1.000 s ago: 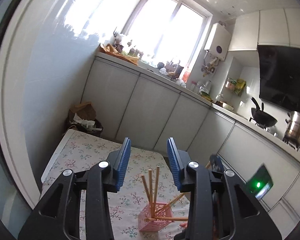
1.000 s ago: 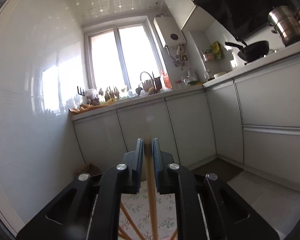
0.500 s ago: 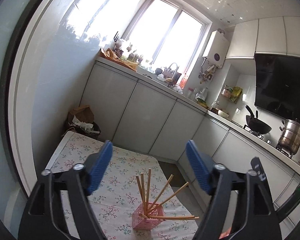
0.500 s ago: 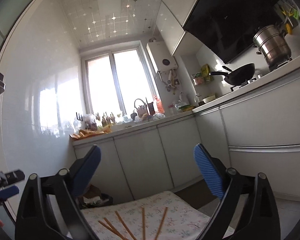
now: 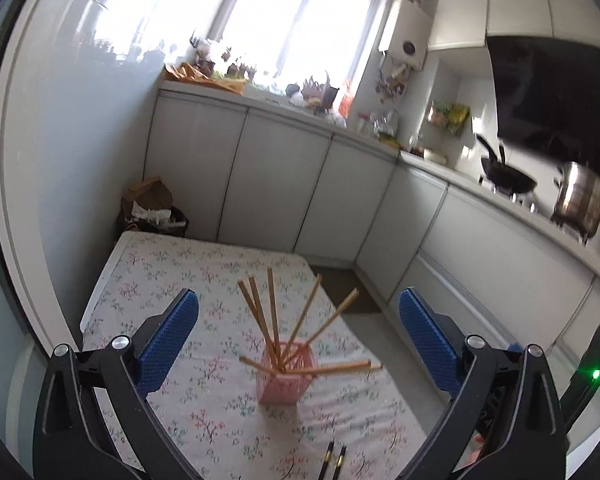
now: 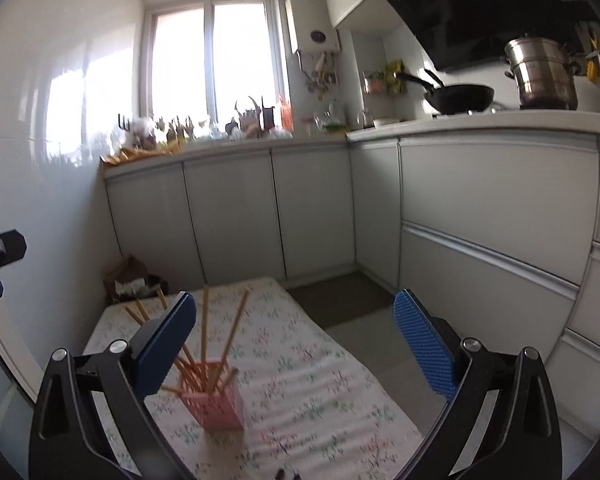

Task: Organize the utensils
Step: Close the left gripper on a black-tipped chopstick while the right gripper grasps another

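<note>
A pink slotted holder stands upright near the middle of a floral-clothed table. Wooden chopsticks stand in it with tips fanning upward, some near vertical, others leaning right; one lies almost level across the rim, pointing right. A dark pair of chopsticks lies flat near the table's front edge. The left gripper is opening wide, nothing between its fingers. The right gripper stands spread wide, empty.

Floral tablecloth on table. Black wok, steel stockpot on stove. Wall water heater by window. Waste bin in corner.
</note>
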`<action>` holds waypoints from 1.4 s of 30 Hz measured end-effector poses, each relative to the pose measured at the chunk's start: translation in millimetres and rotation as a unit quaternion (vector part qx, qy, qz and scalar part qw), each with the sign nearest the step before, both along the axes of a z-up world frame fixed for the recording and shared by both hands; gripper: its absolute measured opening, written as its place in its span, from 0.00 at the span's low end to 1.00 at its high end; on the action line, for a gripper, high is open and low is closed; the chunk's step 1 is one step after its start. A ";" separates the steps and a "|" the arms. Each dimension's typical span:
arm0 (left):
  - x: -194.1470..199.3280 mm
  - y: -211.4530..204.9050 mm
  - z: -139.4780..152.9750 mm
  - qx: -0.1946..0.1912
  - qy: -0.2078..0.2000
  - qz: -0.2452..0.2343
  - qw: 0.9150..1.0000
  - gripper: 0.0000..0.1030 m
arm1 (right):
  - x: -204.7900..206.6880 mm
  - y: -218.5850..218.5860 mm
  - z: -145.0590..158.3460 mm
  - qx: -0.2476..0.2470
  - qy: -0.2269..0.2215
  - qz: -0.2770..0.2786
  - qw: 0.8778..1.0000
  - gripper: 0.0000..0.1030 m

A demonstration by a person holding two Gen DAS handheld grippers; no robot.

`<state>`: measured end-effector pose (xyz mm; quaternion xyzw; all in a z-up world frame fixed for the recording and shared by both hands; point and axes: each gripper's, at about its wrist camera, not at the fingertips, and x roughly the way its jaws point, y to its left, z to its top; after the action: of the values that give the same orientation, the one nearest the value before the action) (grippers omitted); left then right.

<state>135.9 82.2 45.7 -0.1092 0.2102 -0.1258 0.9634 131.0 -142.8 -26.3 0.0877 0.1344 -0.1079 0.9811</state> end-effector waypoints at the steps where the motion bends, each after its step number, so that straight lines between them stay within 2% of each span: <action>1: 0.2 -5.0 -5.2 0.011 0.009 -0.005 1.000 0.93 | -1.3 -2.7 -4.3 0.001 0.012 -0.002 1.000 0.94; 4: 5.6 -26.4 -27.9 0.061 0.060 -0.033 0.996 0.93 | -6.2 -8.9 -19.5 -0.001 0.046 -0.010 0.999 0.94; 6: 11.8 -41.5 -47.2 0.096 0.104 -0.055 0.988 0.93 | -10.2 -14.6 -31.5 -0.002 0.072 -0.015 0.997 0.94; 11: 30.8 -78.4 -110.6 0.153 0.213 -0.108 0.959 0.93 | -29.0 -48.0 -85.0 0.026 0.152 -0.053 0.987 0.94; 13: 37.2 -91.9 -135.5 0.177 0.240 -0.118 0.947 0.93 | -34.0 -65.8 -111.0 0.049 0.190 -0.066 0.978 0.94; 16: 46.6 -111.1 -176.1 0.209 0.276 -0.127 0.930 0.92 | -36.1 -94.9 -147.5 0.108 0.256 -0.067 0.958 0.94; 17: 51.2 -116.2 -188.1 0.216 0.285 -0.125 0.926 0.89 | -36.6 -100.4 -152.9 0.124 0.263 -0.067 0.955 0.94; 18: 55.3 -121.9 -198.1 0.224 0.294 -0.123 0.921 0.80 | -37.0 -106.4 -158.1 0.144 0.269 -0.066 0.950 0.94; 19: 58.8 -125.6 -208.7 0.231 0.305 -0.124 0.916 0.66 | -36.5 -108.9 -160.3 0.153 0.273 -0.063 0.948 0.94; 21: 65.8 -133.8 -231.6 0.235 0.337 -0.134 0.902 0.49 | -36.1 -109.4 -164.1 0.152 0.280 -0.055 0.946 0.94; 22: 68.2 -135.8 -240.2 0.235 0.348 -0.137 0.897 0.47 | -36.4 -108.8 -164.7 0.144 0.283 -0.054 0.947 0.94; 23: 70.2 -137.0 -245.5 0.236 0.353 -0.135 0.895 0.46 | -36.0 -108.7 -164.1 0.139 0.283 -0.053 0.948 0.94; 24: 71.1 -137.9 -246.5 0.237 0.354 -0.134 0.895 0.40 | -36.7 -108.8 -164.9 0.135 0.282 -0.053 0.948 0.94; 26: 72.9 -138.9 -246.8 0.234 0.353 -0.134 0.896 0.37 | -35.6 -109.3 -166.1 0.137 0.285 -0.050 0.947 0.94; 28: 74.1 -141.5 -247.5 0.234 0.354 -0.140 0.895 0.23 | -32.7 -109.6 -169.0 0.144 0.292 -0.045 0.944 0.94; 30: 76.3 -145.0 -251.0 0.238 0.358 -0.142 0.892 0.18 | -31.9 -109.0 -168.8 0.145 0.296 -0.042 0.943 0.94; 36: 82.5 -146.8 -265.2 0.236 0.385 -0.141 0.881 0.16 | -28.2 -103.9 -173.6 0.142 0.310 -0.034 0.939 0.94; 39: 82.1 -149.2 -266.9 0.248 0.374 -0.146 0.882 0.16 | -24.1 -100.6 -175.5 0.149 0.317 -0.030 0.936 0.94; 41: 78.0 -152.2 -266.4 0.262 0.359 -0.153 0.883 0.12 | -19.0 -95.0 -175.1 0.143 0.324 -0.026 0.935 0.94; 42: 75.6 -153.7 -266.3 0.265 0.353 -0.157 0.883 0.07 | -16.0 -91.5 -174.5 0.137 0.326 -0.025 0.935 0.94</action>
<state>211.5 -71.5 -220.6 0.1477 0.5767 -0.1683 0.7857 115.0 -234.4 -200.8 0.1846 0.4580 -0.1357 0.8589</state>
